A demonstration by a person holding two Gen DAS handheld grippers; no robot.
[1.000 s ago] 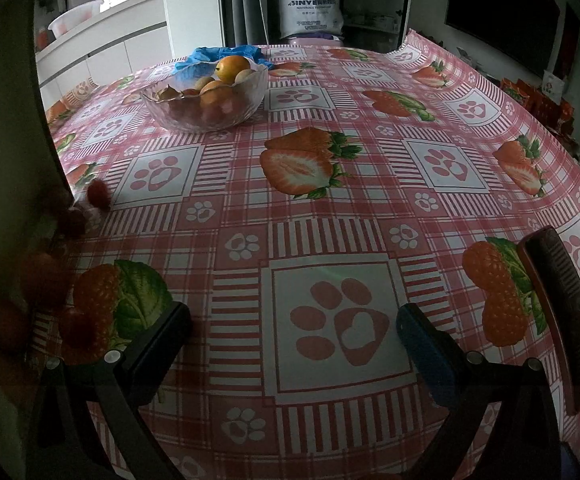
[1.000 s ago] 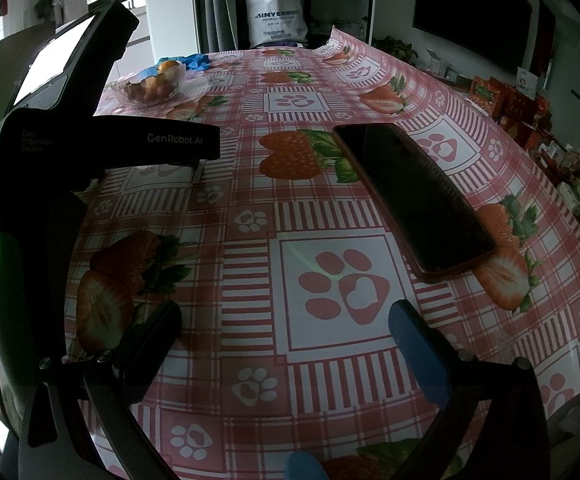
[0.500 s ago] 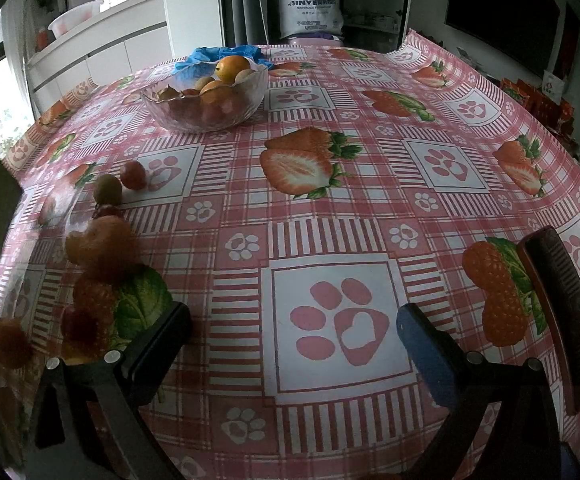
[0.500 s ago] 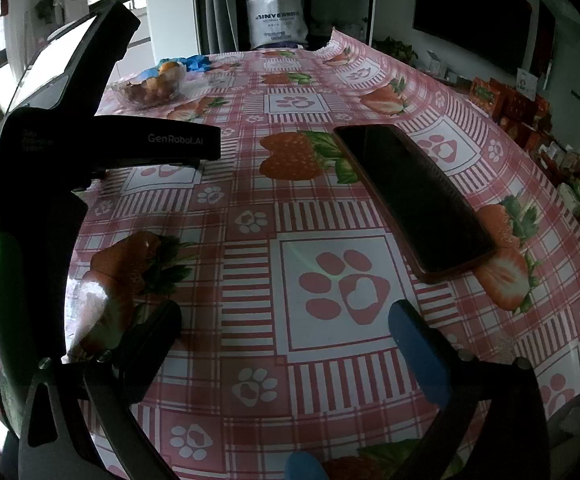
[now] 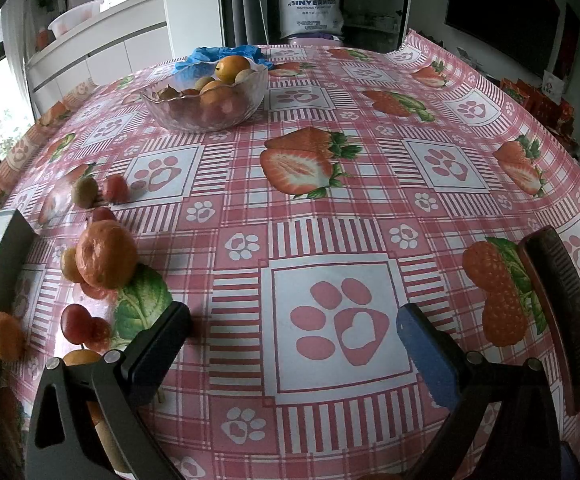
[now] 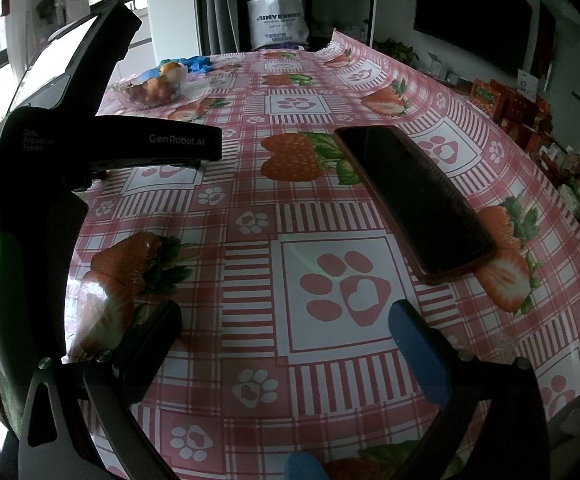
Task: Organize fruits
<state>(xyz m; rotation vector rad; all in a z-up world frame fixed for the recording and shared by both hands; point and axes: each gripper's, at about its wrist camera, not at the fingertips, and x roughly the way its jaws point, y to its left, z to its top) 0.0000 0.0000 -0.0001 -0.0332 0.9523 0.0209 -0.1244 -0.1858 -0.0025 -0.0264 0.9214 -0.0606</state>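
We hold the left gripper (image 5: 292, 322) and right gripper (image 6: 284, 320) both spread wide and empty, loose fruits (image 5: 106, 258) scattered near left, glass bowl (image 5: 206, 100) far left, phone (image 6: 414, 196) right.

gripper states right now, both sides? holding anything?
Left gripper: open, holding nothing, over the tablecloth beside loose fruit.
Right gripper: open, holding nothing, near the phone.
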